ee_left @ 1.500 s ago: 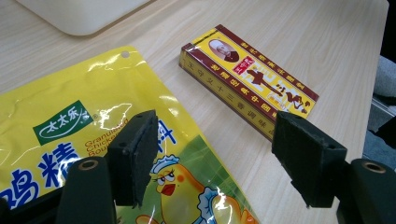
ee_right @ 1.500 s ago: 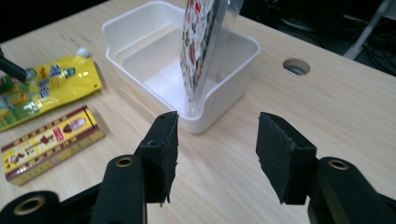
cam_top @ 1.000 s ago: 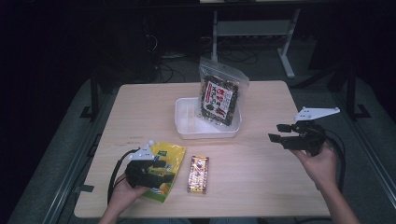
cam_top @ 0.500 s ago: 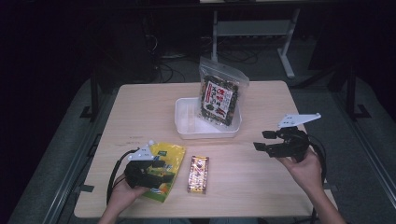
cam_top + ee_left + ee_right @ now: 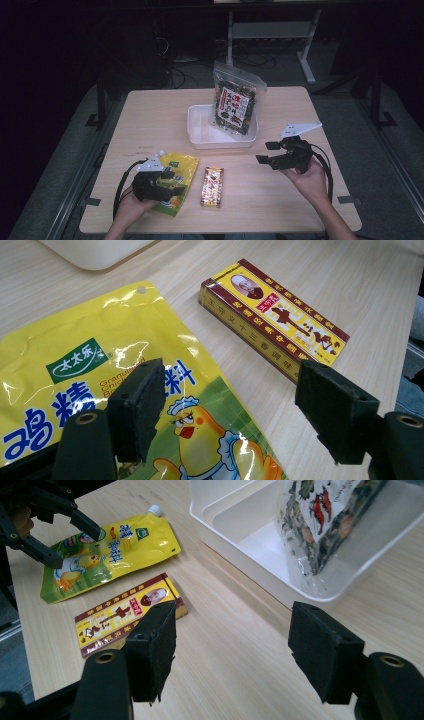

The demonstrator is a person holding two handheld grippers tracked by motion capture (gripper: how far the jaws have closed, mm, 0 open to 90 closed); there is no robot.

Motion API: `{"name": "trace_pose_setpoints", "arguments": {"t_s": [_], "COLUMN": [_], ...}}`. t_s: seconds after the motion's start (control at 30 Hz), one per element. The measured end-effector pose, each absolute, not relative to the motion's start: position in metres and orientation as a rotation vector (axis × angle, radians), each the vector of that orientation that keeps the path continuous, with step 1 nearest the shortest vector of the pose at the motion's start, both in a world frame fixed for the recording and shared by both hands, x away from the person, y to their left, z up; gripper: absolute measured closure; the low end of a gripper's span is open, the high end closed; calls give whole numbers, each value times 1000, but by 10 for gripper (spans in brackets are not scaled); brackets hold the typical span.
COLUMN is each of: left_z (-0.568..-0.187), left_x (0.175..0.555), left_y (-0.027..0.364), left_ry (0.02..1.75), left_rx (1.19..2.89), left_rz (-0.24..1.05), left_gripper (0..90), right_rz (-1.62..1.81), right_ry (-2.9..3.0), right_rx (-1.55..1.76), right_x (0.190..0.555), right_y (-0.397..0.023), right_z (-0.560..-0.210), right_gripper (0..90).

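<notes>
I see yellow seasoning pouch [image 5: 176, 184] flat on worktop, near edge; red-yellow spice box [image 5: 212, 186] flat just beside it, apart.

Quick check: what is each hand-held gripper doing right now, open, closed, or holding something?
Left hand-held gripper: open, holding nothing, over the yellow pouch; jaws have just been opening.
Right hand-held gripper: open, empty, above the table; jaws have just been opening.

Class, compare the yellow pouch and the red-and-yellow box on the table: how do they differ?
The glossy yellow plastic pouch is a soft, crinkled bag with a spout, while the red-and-yellow cardboard box is a rigid, narrow rectangle. The pouch is larger, the box smaller. The left tool hangs over the pouch; the box has none above it. Both lie flat.
</notes>
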State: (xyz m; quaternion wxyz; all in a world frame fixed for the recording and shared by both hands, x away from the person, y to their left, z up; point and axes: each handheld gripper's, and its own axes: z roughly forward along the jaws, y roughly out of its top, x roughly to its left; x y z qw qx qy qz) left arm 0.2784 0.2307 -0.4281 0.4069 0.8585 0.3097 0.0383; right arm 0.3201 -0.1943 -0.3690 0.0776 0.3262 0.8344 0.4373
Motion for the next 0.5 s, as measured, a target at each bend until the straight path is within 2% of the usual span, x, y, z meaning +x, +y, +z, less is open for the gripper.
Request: {"name": "trace_pose_setpoints", "arguments": {"t_s": [0.5], "left_z": [-429], "left_x": [281], "left_y": [233], "left_ry": [808], "left_rx": [2168], "left_rz": [118], "left_gripper": [241], "right_rz": [1314], "right_ry": [2570], "right_rx": [933], "right_x": [331], "right_y": [-161], "right_z": [-382], "right_gripper": [311]}}
